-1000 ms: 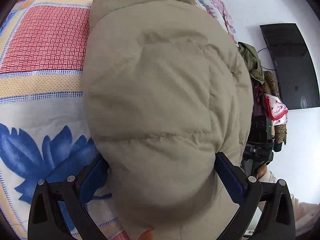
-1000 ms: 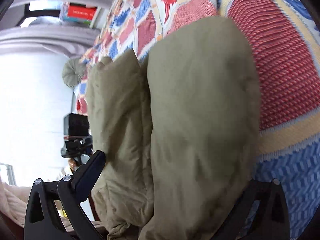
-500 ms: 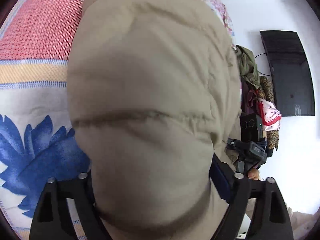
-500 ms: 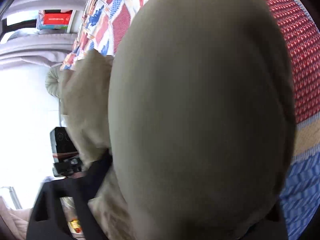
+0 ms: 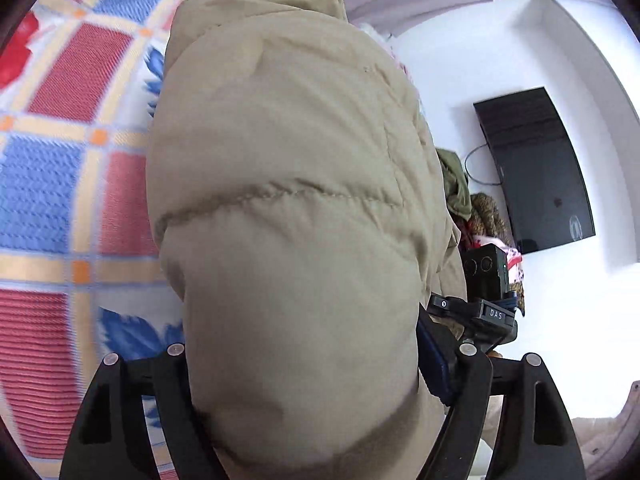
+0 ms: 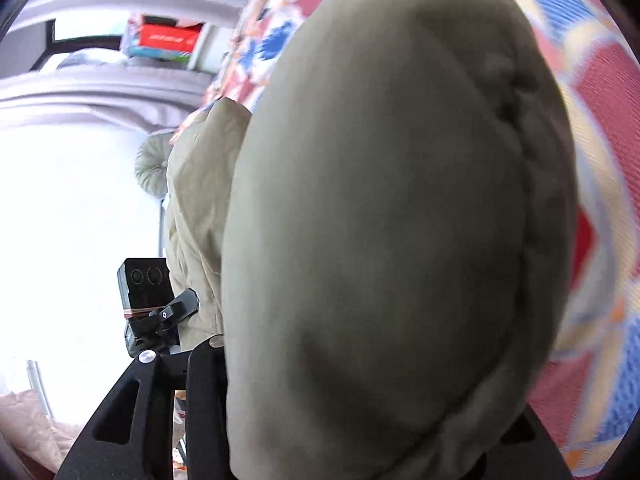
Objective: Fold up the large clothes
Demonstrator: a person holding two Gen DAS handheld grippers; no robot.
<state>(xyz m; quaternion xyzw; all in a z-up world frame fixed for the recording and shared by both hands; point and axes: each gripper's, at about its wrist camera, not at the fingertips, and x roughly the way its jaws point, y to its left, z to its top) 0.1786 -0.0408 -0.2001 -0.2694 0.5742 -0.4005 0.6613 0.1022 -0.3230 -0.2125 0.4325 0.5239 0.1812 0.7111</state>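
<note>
A beige padded jacket fills most of both views, lifted above a patchwork bed cover. My left gripper is shut on a thick fold of the jacket; the fingertips are hidden in the fabric. My right gripper is shut on another puffy fold of the same jacket, which bulges over its jaws and hides the fingertips. The other gripper's camera block shows beside the jacket in each view.
The bed cover with red, blue and yellow squares lies under the jacket. A black wall television and a pile of clothes stand off the bed's side. A shelf with a red box is far back.
Both grippers closed on folds of the jacket and lifted it toward the cameras. The jacket now bulges over the jaws and more of the bed cover's far part shows.
</note>
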